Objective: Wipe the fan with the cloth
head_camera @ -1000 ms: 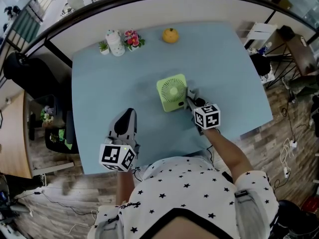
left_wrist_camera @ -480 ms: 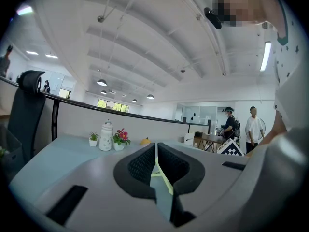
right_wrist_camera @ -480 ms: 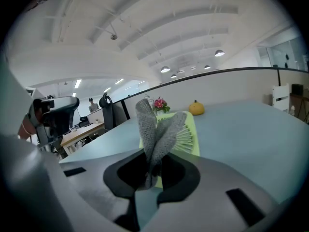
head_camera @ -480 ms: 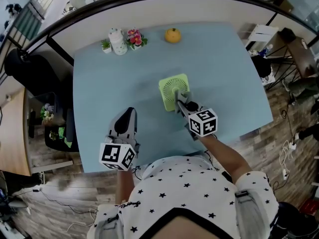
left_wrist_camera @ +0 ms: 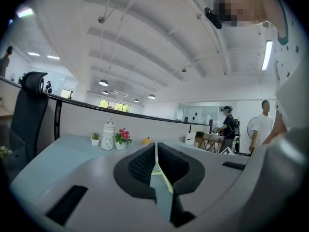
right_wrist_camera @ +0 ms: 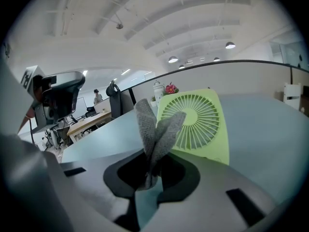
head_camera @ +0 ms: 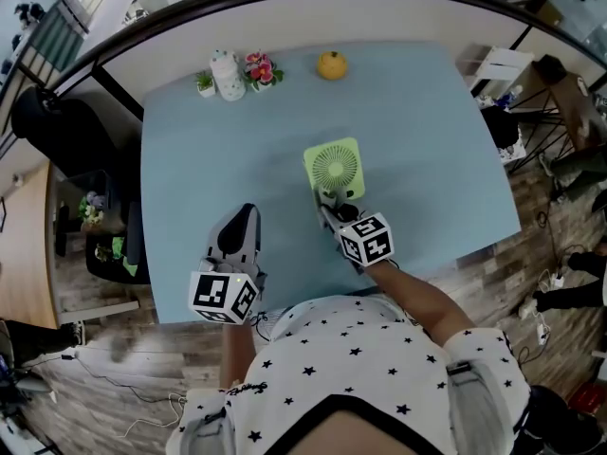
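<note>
1. The right gripper [head_camera: 329, 201] is right at the near edge of the fan [head_camera: 334, 170]. Its jaws are clamped hard on a grey cloth [right_wrist_camera: 154, 127], and a folded wad of it sticks out past the tips.
2. The fan itself is a square green thing with a round grille. It stands on the blue table [head_camera: 190, 159], its face turned toward this gripper and seemingly leaning back a little.
3. In the right gripper view the cloth rises in front of the fan's grille [right_wrist_camera: 193, 122], just left of the hub. I can't tell whether the fabric is touching the plastic or only close to it.
4. The left gripper [head_camera: 245, 218] is out of the play, well off to the fan's near-left over bare table. Its jaws are drawn almost together with only a sliver of light between them, and it holds nothing.
5. My read is that the pick-up is done and this is the wiping step itself, with the cloth brought up to the fan's lower edge and about to work the face.
6. The next move, I'd say, is to press the wad onto the grille and sweep it across and up over the ribs.
7. Pressure should be light, because nothing is steadying the fan and a firm push could slide or tip it away.
8. The idle left gripper could brace the fan's far side if it starts to shift.
</note>
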Tool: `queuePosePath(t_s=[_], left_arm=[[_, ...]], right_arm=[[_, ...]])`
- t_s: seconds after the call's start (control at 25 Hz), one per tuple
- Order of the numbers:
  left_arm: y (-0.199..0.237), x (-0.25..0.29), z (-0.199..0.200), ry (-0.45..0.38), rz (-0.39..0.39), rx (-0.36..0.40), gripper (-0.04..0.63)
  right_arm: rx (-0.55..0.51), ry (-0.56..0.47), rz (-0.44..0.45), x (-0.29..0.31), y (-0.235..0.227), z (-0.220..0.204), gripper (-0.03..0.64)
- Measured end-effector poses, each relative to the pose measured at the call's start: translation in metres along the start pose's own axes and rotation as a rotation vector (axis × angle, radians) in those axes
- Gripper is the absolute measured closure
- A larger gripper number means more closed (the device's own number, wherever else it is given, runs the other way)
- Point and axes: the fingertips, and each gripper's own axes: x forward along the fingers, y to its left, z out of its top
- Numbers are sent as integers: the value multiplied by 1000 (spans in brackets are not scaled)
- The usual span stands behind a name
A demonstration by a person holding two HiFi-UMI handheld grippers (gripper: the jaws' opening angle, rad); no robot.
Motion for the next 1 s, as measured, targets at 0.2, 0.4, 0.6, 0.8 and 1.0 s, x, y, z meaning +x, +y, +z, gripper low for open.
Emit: queuePosePath(t_s=[0.2,0.4,0.6,0.8,1.0], left_arm=[[-4,-1,-2,3,-4,2,555],[-9,-2,0,3,-1,6,555],[-14,-4,0,6,7,9,555],[-15,-7,1,9,20,14,555],[-19,-5,0,12,25,14,555]], right_arm=[[6,6,-31,-3,-15,-4,566],[32,-4,-93,-19,-46,-5,566],[55,-12,-159,-34,-79,-7,566],[90,-16,-215,-44,-103,-10,566],[108,-9,-219,-46,-112,-15,566]])
